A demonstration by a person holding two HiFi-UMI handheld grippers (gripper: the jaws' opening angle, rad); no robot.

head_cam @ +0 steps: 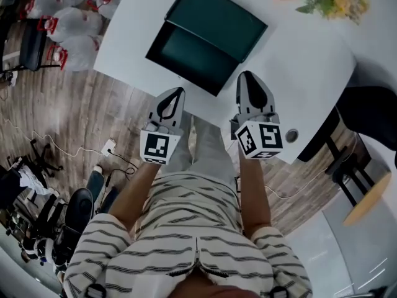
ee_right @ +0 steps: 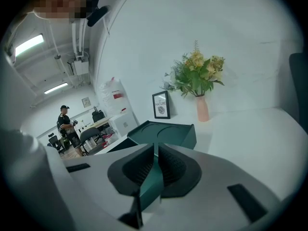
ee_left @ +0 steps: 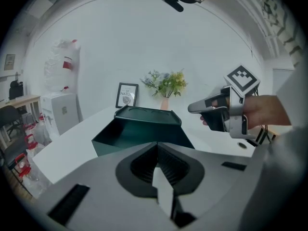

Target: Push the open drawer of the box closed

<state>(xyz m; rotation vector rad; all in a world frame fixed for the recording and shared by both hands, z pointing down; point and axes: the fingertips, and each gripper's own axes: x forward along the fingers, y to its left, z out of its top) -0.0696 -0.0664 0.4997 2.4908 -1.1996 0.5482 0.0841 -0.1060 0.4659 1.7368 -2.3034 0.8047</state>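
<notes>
Left gripper (head_cam: 175,92): jaws pressed together, nothing held. Right gripper (head_cam: 247,76): jaws likewise closed to a hairline slit, empty.

Open drawer (head_cam: 186,53): directly ahead of the left gripper's tip, its front edge near but apparently not yet touched, its dark cavity facing up. Right gripper just off the drawer's right corner, alongside it. Box (head_cam: 217,18): beyond the drawer, farther from both grippers, on the white table (head_cam: 310,61).

Likely hazards, as judged:
- Push applied at one corner only: drawer skewed in its guides and jammed.
- Narrow closed tip placed too high on the front edge: slip over the rim into the cavity instead of a push.
- Box unbraced on a smooth top: whole box sliding away from the grippers toward the picture frame (ee_right: 160,105) and vase of flowers (ee_right: 202,109) standing behind it.

Pose: both forearms extended forward from the body, roughly parallel, left forearm (head_cam: 133,188) bare below a striped sleeve. Grippers pointing away from the person toward the box, marker cubes nearest the body, right gripper reaching slightly farther than the left.
</notes>
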